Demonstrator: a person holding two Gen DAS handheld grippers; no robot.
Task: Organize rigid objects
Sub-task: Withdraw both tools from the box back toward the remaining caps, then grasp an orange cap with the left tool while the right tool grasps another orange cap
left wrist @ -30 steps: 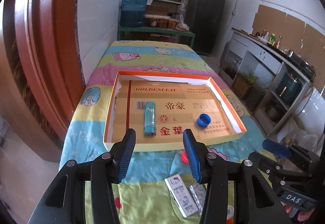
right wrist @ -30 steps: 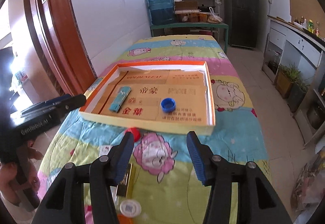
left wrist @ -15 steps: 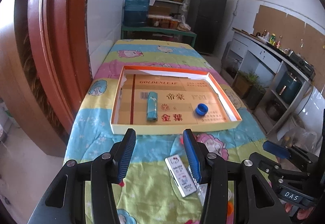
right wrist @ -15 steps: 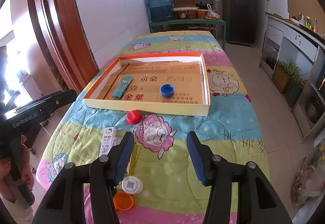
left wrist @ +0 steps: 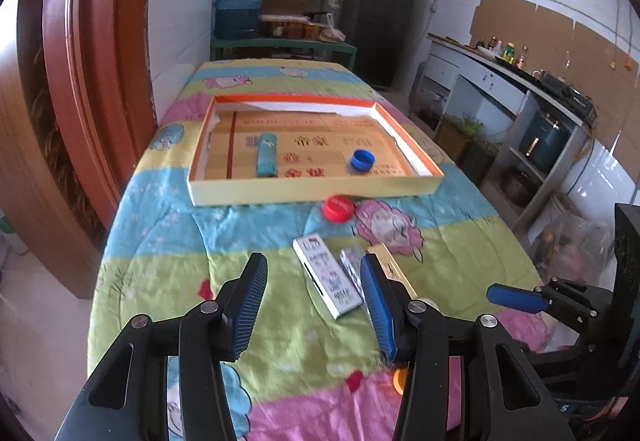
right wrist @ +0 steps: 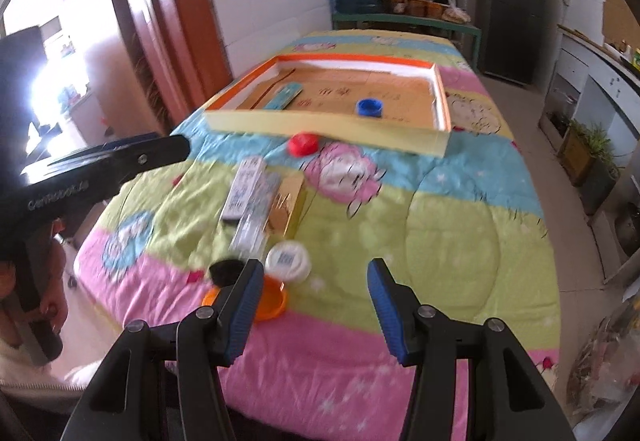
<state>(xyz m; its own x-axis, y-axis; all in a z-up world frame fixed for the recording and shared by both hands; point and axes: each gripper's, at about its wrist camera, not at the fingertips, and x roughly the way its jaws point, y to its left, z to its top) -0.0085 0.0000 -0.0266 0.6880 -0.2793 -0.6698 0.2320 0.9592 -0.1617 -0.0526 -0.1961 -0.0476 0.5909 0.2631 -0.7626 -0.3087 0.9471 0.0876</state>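
Both hand-held grippers farther back from tray [left wrist: 312, 194] printed "金葉".

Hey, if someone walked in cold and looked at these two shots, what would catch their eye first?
Probably the shallow orange-rimmed tray in the middle of the bright cartoon quilt, holding a blue cap and a teal stick pack. Just outside its near wall sits a red cap, and nearer the camera lies a loose cluster: a white box, white lid and orange lid. Both claws, left and right, hang open above the quilt.
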